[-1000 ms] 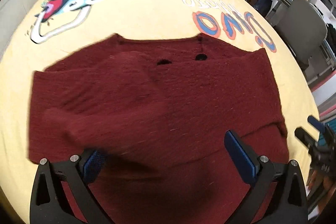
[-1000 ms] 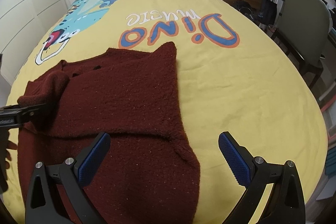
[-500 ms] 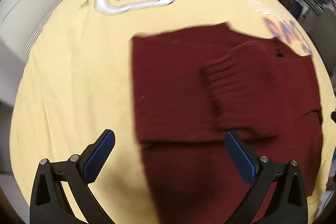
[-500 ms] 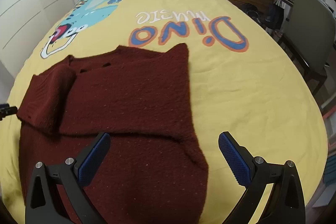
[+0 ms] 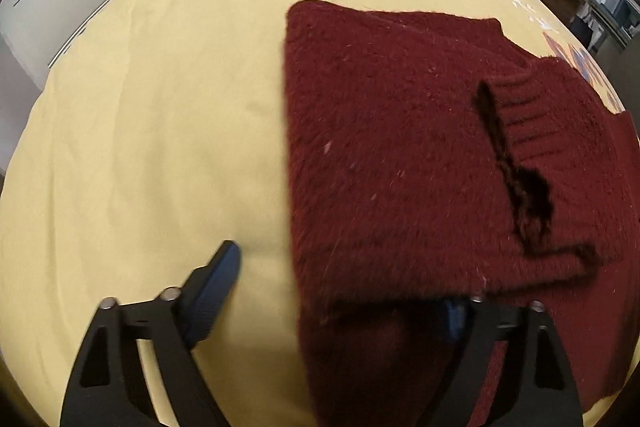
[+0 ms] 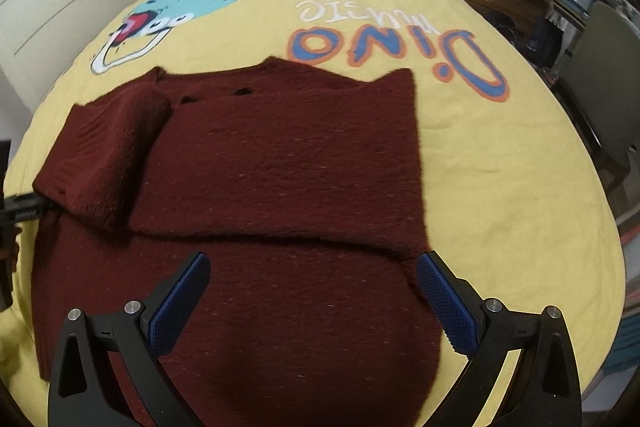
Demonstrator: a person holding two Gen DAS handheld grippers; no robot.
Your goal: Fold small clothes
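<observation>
**Left wrist view: soft knit, grip at the folded edge**

Left wrist view shows the left gripper (image 5: 336, 291) spread at the near-left edge of the bed, one finger on bare sheet, the other tucked under the folded sleeve. The right gripper (image 6: 312, 301) hangs spread over the hem, holding nothing. Beyond them lies the dark red fuzzy knitted sweater (image 6: 280, 163), both sleeves folded inward, on the yellow dinosaur-print bedsheet (image 6: 500, 155) toward the bed's near end. It looks thick, limp and light, likely to sag and cling rather than slip; pinching both hem corners through all layers seems safest.
</observation>
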